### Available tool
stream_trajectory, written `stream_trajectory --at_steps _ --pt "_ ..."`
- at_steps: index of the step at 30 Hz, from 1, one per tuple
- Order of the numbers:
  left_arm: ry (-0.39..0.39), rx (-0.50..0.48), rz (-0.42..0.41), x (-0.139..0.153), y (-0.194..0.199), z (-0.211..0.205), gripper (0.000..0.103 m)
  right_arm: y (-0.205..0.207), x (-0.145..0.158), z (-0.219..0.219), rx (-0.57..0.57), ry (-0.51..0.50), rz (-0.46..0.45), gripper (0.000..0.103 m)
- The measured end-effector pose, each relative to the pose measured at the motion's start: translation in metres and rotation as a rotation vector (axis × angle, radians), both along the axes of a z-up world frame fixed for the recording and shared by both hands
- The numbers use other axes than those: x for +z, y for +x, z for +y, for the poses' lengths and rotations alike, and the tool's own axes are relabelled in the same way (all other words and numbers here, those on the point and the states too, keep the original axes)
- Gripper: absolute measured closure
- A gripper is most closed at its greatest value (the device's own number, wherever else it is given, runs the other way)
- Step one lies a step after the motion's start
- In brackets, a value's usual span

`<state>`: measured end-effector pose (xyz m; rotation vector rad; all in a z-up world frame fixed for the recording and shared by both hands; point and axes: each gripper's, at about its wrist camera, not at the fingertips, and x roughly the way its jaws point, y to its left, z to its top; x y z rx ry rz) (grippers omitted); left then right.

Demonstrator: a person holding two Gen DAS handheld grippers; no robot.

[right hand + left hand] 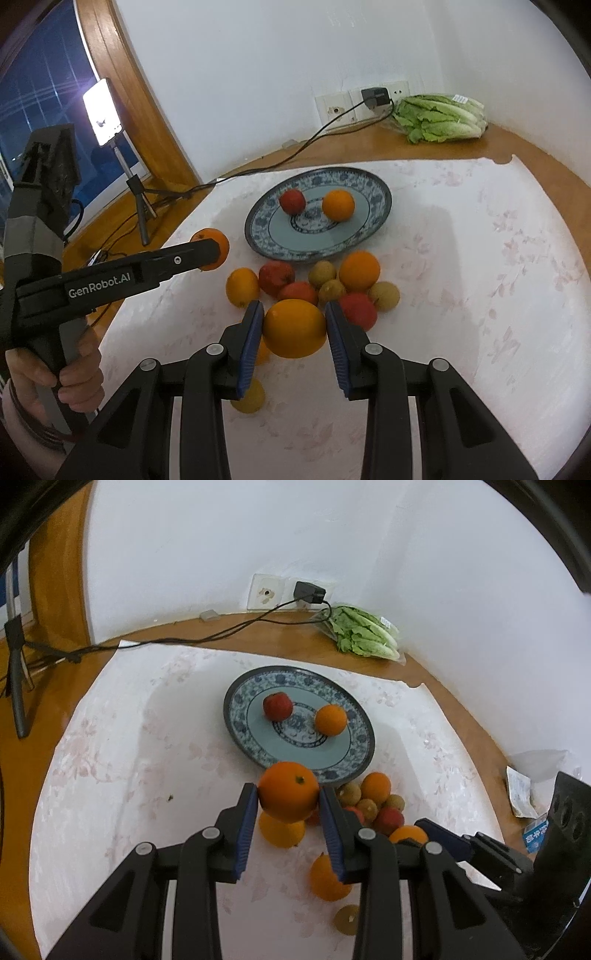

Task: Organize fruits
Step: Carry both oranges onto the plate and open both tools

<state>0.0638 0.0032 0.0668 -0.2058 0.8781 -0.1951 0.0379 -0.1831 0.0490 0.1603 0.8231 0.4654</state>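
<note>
**Two grippers, each holding an orange, near a plate and a pile of fruit**

The blue patterned plate (373, 184) on the white cloth (480, 258) carries two fruits: one red fruit (292, 201) and one orange (338, 205). In front of it lies a loose pile (317, 284); the right wrist view shows two oranges, three red fruits and three small tan fruits there, with one more yellowish fruit (251, 400) nearer the camera. The left gripper (288, 794) is clamped on one orange (288, 792), raised in front of the plate's near rim. The right gripper (294, 328) pinches a second orange (294, 328) just above the pile's near edge.

Only the right wrist view shows the left gripper from the side, angled down and held by a hand (74, 384), plus a lit lamp (102, 112) on a tripod. Both views show bagged lettuce (364, 635) by the wall.
</note>
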Motion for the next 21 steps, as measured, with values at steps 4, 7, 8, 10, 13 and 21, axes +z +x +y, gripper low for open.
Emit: stream_trajectory --at_steps 4,7,8,10,13,21 --pt "0.011 -0.013 -0.010 0.003 0.010 -0.005 0.068 0.007 0.006 -0.002 -0.005 -0.001 -0.014 0.067" --pt "0.010 -0.016 -0.010 0.002 0.018 -0.007 0.068 0.015 0.011 -0.003 -0.011 -0.012 -0.031 0.067" --pt "0.010 -0.017 -0.009 0.001 0.020 -0.008 0.068 0.018 0.012 -0.004 -0.013 -0.013 -0.035 0.067" --pt "0.010 -0.021 -0.006 -0.001 0.026 -0.010 0.068 0.024 0.013 -0.004 -0.017 -0.019 -0.041 0.067" --pt "0.012 -0.024 -0.002 -0.005 0.034 -0.012 0.068 0.034 0.012 -0.003 -0.023 -0.022 -0.039 0.067" --pt "0.034 -0.019 0.008 -0.017 0.055 -0.015 0.068 0.064 0.010 0.002 -0.014 -0.048 -0.052 0.067"
